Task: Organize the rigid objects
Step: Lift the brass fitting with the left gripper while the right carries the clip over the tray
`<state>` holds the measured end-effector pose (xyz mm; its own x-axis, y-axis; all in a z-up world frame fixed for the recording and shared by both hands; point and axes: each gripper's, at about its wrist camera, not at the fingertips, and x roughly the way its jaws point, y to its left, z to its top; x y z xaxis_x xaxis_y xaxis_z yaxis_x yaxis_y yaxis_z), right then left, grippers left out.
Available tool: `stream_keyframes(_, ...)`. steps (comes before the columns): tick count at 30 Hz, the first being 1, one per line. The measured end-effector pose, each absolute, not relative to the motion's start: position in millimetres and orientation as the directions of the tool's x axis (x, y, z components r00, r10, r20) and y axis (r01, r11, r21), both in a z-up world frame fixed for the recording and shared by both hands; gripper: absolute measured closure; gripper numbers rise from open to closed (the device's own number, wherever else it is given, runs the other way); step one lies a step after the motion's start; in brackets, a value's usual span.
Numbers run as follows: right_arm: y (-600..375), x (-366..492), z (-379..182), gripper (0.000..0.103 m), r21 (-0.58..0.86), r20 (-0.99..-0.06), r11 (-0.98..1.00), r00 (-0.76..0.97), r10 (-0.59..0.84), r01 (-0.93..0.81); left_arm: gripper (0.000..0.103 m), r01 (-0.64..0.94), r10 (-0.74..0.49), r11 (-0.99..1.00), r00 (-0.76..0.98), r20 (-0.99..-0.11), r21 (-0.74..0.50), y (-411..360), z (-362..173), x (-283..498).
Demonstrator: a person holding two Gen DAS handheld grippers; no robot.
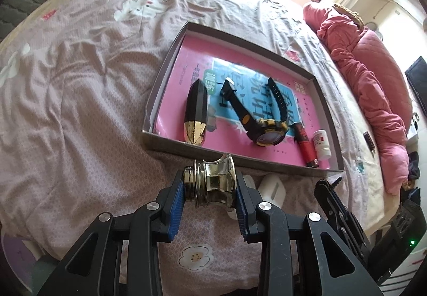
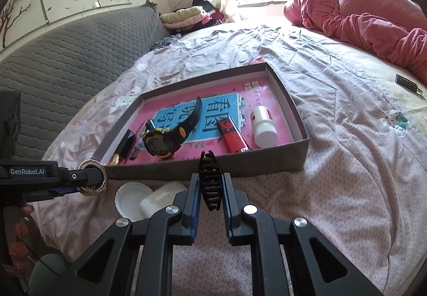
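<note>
1. Brass-coloured metal knob sits clamped between the left gripper jaws, just short of the cardboard tray on the bed.
2. Right gripper jaws pinch a black hair claw clip upright, near the tray's front wall.
3. White container beneath is partly hidden.

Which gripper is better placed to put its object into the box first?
Probably the left. The left gripper holds the metal knob just before the box's near wall, with bare pink floor beyond. The right gripper, shut on the black hair clip, seems slightly farther back.
</note>
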<state>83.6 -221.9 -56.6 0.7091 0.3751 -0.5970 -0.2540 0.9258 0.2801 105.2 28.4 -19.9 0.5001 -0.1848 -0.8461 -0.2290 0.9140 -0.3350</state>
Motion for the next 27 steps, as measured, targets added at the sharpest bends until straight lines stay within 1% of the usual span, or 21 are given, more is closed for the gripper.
stream_keyframes(11, -230.2, 80.9, -38.9, 0.087, 0.267, -0.543, 0.928, 0.755, 0.368, -0.26, 0.068, -0.186, -0.16, 0.935, 0.536, -0.829, -0.301, 16.3, 1.2, 116.8)
stream_keyframes(20, -217.3, 80.4, -25.4, 0.087, 0.173, -0.512, 0.933, 0.781, 0.359, -0.316, 0.068, -0.15, -0.146, 0.953, 0.538, -0.83, -0.264, 6.9, 3.1, 130.7)
stream_keyframes(27, -226.1, 91.7, -21.5, 0.087, 0.189, -0.498, 0.935, 0.792, 0.353, -0.299, 0.068, -0.131, -0.132, 0.963, 0.537, -0.833, -0.237, 2.8, 0.2, 142.0)
